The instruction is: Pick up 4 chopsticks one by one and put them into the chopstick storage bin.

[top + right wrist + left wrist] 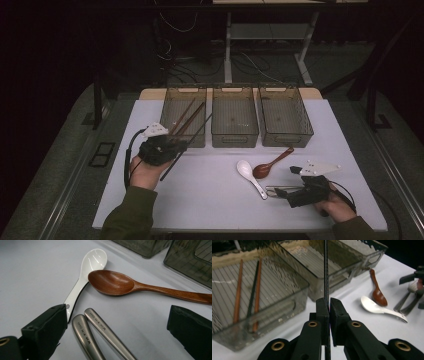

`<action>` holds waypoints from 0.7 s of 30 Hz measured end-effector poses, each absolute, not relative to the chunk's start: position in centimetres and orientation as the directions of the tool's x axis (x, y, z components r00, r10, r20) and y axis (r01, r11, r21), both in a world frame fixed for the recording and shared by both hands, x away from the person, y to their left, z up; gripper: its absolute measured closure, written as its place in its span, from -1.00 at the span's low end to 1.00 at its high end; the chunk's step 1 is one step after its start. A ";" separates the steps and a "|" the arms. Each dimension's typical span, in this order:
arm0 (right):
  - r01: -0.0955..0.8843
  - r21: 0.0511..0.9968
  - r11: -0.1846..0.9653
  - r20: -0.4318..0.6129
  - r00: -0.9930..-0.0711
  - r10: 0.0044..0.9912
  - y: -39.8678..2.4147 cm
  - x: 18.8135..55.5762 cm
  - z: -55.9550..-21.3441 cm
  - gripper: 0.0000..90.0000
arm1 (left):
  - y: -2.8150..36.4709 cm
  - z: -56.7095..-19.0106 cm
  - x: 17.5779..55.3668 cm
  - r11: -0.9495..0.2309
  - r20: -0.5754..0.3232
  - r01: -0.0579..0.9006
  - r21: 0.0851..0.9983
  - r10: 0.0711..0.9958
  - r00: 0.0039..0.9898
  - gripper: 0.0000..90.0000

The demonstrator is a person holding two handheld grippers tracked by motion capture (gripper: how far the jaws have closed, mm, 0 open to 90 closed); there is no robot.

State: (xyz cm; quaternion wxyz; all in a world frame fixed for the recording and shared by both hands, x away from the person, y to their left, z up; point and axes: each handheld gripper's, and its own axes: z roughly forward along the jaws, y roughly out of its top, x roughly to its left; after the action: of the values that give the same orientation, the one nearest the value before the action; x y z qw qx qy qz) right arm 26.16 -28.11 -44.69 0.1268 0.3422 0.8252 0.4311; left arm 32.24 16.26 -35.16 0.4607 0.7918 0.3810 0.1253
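left gripper (329, 305): pinching black chopstick (326, 277).
right gripper (117, 322): gaping wide, straddling steel handles (100, 335).
engraving: lying between jaws, unreadable.

Three bins (235, 117) wall the far edge; spoons (260, 172) clutter right; centre lies open.

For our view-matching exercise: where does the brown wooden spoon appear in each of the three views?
High view: wooden spoon, right of centre, before the right bin.
Left gripper view: right side.
Right gripper view: across the centre.
Shared landmark: the white spoon beside its bowl.
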 end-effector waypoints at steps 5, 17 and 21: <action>0.444 0.803 0.397 0.075 -0.737 0.672 -28.2 26.3 -44.7 -0.93 | 16.0 -33.9 33.9 -0.289 -0.139 0.479 0.829 0.723 0.677 0.90; 0.454 0.799 0.393 0.087 -0.735 0.673 -28.1 26.2 -44.7 -0.93 | 15.5 -32.3 38.2 -0.307 -0.091 0.466 0.830 0.749 0.657 0.90; 0.455 0.799 0.393 0.087 -0.734 0.673 -28.1 26.2 -44.7 -0.93 | 15.4 -32.0 39.8 -0.310 -0.073 0.464 0.830 0.764 0.641 0.90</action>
State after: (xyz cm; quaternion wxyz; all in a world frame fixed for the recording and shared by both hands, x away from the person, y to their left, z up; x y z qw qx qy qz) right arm 26.18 -28.13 -44.69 0.1263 0.3419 0.8250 0.4320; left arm 39.79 15.36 -31.97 0.4409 0.7914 0.3878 0.1701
